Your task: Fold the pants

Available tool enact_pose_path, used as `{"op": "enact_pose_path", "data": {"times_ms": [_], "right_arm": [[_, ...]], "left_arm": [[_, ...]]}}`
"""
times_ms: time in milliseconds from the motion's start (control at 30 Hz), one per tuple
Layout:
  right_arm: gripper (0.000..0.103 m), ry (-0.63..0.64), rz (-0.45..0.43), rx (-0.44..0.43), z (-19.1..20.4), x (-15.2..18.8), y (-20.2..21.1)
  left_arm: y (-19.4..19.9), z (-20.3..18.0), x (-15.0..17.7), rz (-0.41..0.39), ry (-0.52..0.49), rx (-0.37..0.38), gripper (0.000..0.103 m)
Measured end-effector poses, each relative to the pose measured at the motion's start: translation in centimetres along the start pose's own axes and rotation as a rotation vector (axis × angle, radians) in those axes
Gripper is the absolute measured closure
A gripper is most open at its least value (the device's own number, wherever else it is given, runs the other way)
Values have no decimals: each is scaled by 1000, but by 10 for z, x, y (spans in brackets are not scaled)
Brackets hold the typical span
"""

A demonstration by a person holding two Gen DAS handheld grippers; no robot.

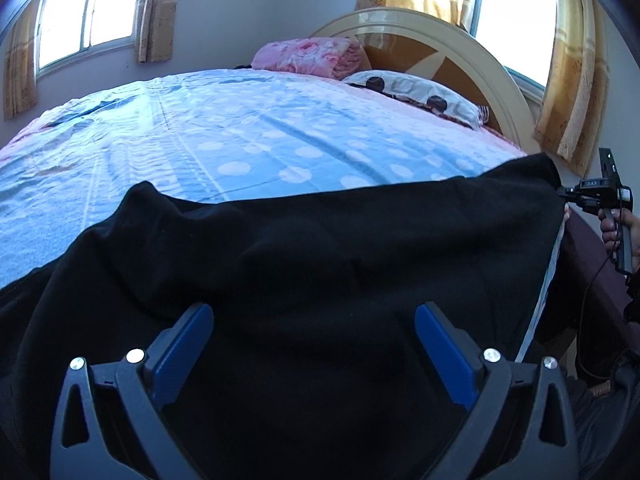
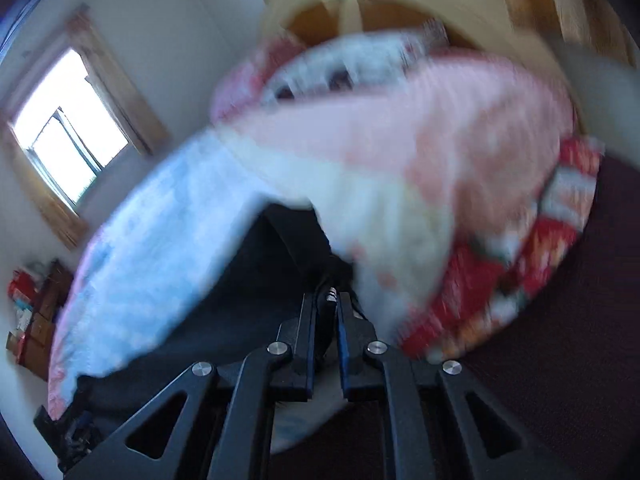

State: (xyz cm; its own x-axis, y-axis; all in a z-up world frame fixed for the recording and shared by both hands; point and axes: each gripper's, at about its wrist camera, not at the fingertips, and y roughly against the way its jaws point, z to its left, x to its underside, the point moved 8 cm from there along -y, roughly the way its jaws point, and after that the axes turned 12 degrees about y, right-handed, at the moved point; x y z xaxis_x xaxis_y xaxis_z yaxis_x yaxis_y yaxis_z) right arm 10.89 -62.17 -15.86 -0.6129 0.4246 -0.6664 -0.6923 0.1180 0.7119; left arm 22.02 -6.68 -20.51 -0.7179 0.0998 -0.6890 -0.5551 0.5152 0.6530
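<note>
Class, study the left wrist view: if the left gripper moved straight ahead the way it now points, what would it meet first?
Most likely the black pants. The left gripper is open, and the black cloth fills the space between and ahead of its fingers. The blue spotted bedsheet lies beyond. How close the cloth is cannot be judged.
</note>
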Motion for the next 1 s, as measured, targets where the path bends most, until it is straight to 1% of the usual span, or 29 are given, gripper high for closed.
{"op": "enact_pose_path", "data": {"times_ms": [33,67,100,133,200,233,267,300,333,367,400,433,467,500,533,567,600,633,667,700,733,767,833,867,933,967,1000], "right_arm": [[77,7,-4,33,-2,1,3],[61,9,-8,67,-4,0,8],[56,8,-21,91,-6,0,15],[55,1,-45,111,-9,-4,24],[55,4,-104,191,-10,-18,47],[55,17,-131,206,-7,-23,55],[55,55,-173,195,9,-31,66],[54,86,-184,177,22,-35,66],[54,143,-184,143,46,-39,65],[54,229,-163,75,83,-40,57],[54,275,-144,30,104,-39,50],[54,360,-106,-75,148,-32,35],[54,414,-80,-142,176,-25,25],[54,497,-35,-236,218,-13,10],[54,544,-5,-288,241,-5,0],[54,615,45,-371,281,11,-17],[54,641,61,-399,299,18,-24],[54,675,88,-436,330,30,-38],[54,697,110,-463,353,37,-49],[54,708,122,-481,366,42,-56],[54,727,151,-537,395,51,-64],[54,740,184,-594,418,60,-67],[54,765,214,-663,454,75,-69],[54,798,237,-713,481,84,-72],[54,796,272,-777,512,95,-77],[54,771,302,-813,531,97,-87],[54,752,322,-829,539,97,-92]], "left_arm": [[1,0,1,2,-1,2,0],[3,1,1,0,4,5,0],[5,1,1,-4,9,6,0],[8,2,2,-10,15,4,0],[13,6,1,-20,37,-5,0],[18,8,1,-26,51,-18,0],[21,9,0,-36,55,-23,0],[27,10,0,-50,53,-31,0],[31,12,0,-58,50,-51,0],[36,15,0,-72,46,-83,0],[43,16,0,-87,40,-97,0],[48,18,1,-98,39,-105,0],[52,21,3,-103,44,-115,0],[54,25,6,-97,54,-120,0],[54,29,10,-89,64,-123,0],[53,35,16,-79,82,-138,0],[53,39,21,-70,93,-146,0],[52,44,27,-57,106,-152,0],[52,46,31,-53,111,-153,0],[51,48,35,-48,117,-155,0],[50,50,39,-42,123,-155,0],[49,50,41,-43,119,-156,0],[47,46,44,-50,80,-175,0],[46,44,45,-51,60,-187,0],[46,44,47,-55,38,-194,0],[46,44,48,-58,27,-195,0],[46,44,48,-61,20,-192,0]]}}
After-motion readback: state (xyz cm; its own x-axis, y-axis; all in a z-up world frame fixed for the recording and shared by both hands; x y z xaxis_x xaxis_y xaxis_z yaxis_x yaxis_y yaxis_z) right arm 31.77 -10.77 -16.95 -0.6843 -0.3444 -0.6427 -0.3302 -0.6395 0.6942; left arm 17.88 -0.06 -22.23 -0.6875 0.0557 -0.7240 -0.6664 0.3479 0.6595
